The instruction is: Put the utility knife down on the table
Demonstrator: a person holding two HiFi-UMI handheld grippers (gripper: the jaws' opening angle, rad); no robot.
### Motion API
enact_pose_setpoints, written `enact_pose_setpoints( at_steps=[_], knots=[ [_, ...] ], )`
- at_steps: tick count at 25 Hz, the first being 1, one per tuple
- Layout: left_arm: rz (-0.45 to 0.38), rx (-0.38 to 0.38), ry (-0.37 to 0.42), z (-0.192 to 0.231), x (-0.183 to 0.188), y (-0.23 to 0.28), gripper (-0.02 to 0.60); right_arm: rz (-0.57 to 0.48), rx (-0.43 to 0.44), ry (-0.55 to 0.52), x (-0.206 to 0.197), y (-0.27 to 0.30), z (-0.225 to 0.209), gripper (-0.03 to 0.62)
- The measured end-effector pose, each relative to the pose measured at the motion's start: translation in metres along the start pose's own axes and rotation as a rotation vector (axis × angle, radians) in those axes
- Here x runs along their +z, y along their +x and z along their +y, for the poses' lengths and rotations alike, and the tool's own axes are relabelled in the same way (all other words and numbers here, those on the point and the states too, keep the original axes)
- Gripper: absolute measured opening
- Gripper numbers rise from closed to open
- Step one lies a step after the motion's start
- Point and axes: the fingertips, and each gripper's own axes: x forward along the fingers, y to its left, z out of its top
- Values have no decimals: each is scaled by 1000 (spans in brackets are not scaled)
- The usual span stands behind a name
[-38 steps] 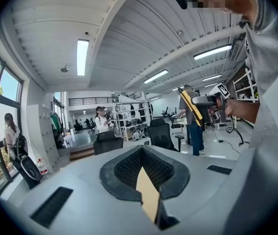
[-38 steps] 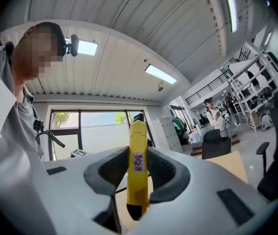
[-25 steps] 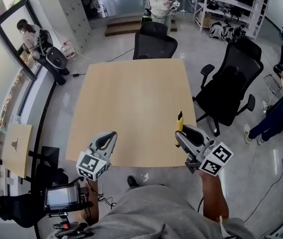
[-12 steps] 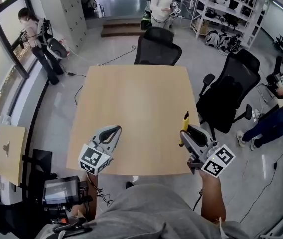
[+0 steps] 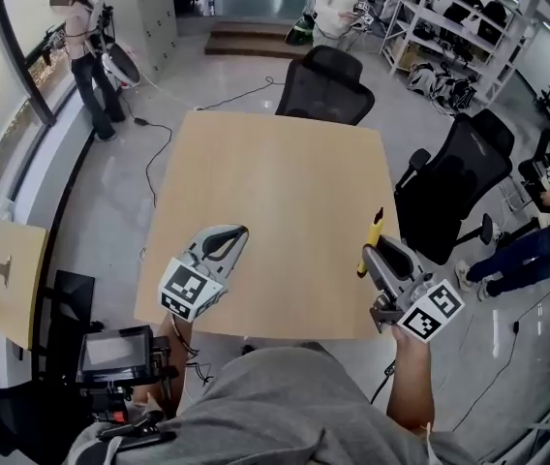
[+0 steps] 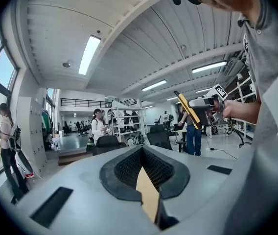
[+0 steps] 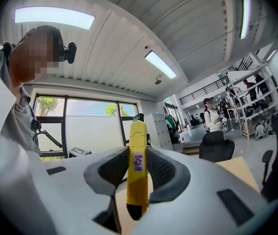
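While the right gripper [image 5: 371, 256] is clamped on the yellow utility knife [image 7: 136, 166], whose long axis runs forward beyond the jaws over the table's [image 5: 275, 177] right edge, the left gripper [image 5: 229, 240], closed and empty, hovers well apart.

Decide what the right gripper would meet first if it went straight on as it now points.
Nothing close, it seems: the right gripper, holding the utility knife, aims above the table towards the distant window; depth is unclear.
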Motion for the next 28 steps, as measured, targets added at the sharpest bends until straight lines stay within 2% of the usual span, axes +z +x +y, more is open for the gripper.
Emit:
enact_pose_setpoints(
  at_steps=[9, 19, 28],
  knots=[
    [32, 37, -2, 27, -5, 31, 3, 12, 52, 20, 6, 39, -41, 117],
    [79, 100, -10, 93, -11, 92, 3, 46, 144, 60, 0, 127, -126, 117],
    [119, 104, -8, 105, -24, 108, 5, 91, 171, 41, -10, 175, -154, 117]
  ],
)
